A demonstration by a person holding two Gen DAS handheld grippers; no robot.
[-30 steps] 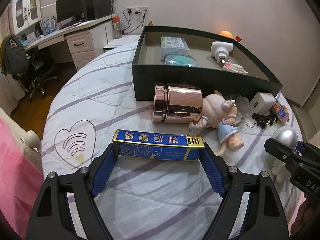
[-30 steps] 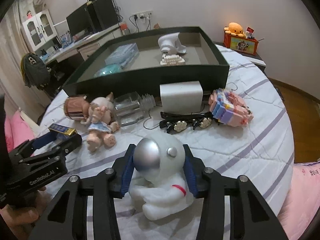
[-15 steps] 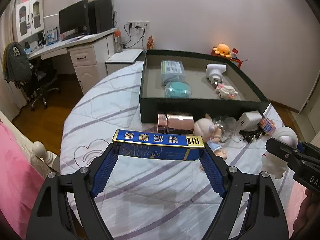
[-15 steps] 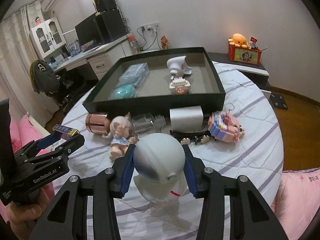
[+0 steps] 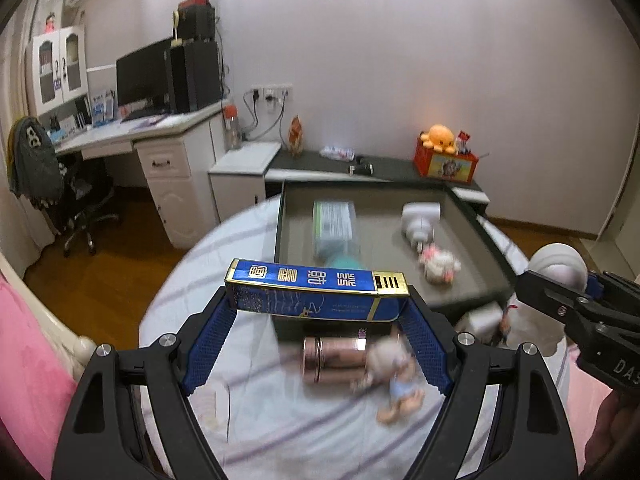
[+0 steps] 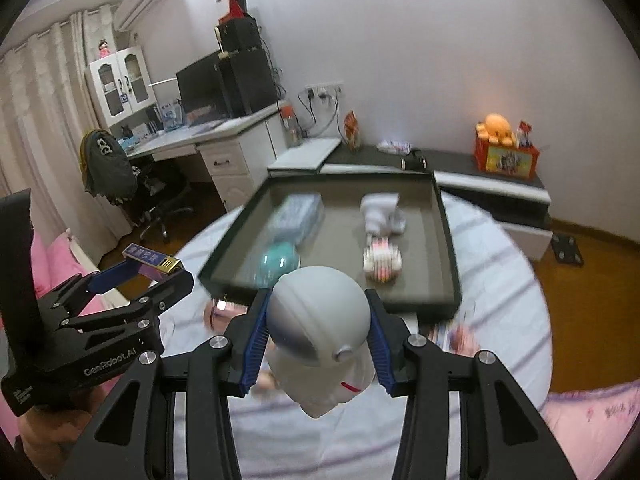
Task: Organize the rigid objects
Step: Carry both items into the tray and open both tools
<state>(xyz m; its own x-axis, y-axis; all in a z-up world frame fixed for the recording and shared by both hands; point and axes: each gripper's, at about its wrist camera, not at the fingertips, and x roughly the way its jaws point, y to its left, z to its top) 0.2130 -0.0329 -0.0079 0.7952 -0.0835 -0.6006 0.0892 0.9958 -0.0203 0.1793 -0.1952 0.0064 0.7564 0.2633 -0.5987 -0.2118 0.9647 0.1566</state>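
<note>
The left gripper [image 5: 316, 316] pinches a long blue-and-gold box [image 5: 316, 294] by its two ends, held level and clear of the bed [image 5: 280, 432], just in front of the near wall of the dark tray [image 5: 380, 236]; the right gripper [image 6: 316, 336] clamps a white astronaut figure [image 6: 320, 328] at the helmet, blue pads [image 6: 256, 344] pressed on either side, the figure hanging clear of the bedding with its helmet up; in the left wrist view the same figure [image 5: 556, 268] shows at the right edge, level with the tray's near right corner. Below the blue box, on the striped quilt, a rose-gold cylinder [image 5: 334, 354] lies on its side beside a small doll [image 5: 396, 376], both blurred; a white charger block [image 5: 480, 320] sits near the tray's front wall. Inside the tray: a clear packet with a label [image 5: 334, 220], a teal round object [image 6: 278, 262] in front of it, a white plug-like device [image 5: 420, 224] and a small pink-and-white block toy [image 6: 382, 258] nearer the front. Beyond the bed, a white desk with a monitor [image 5: 144, 76], an office chair draped with a dark jacket [image 5: 34, 160], and an orange plush octopus [image 5: 438, 138] atop a red box on a low grey cabinet against the wall.
</note>
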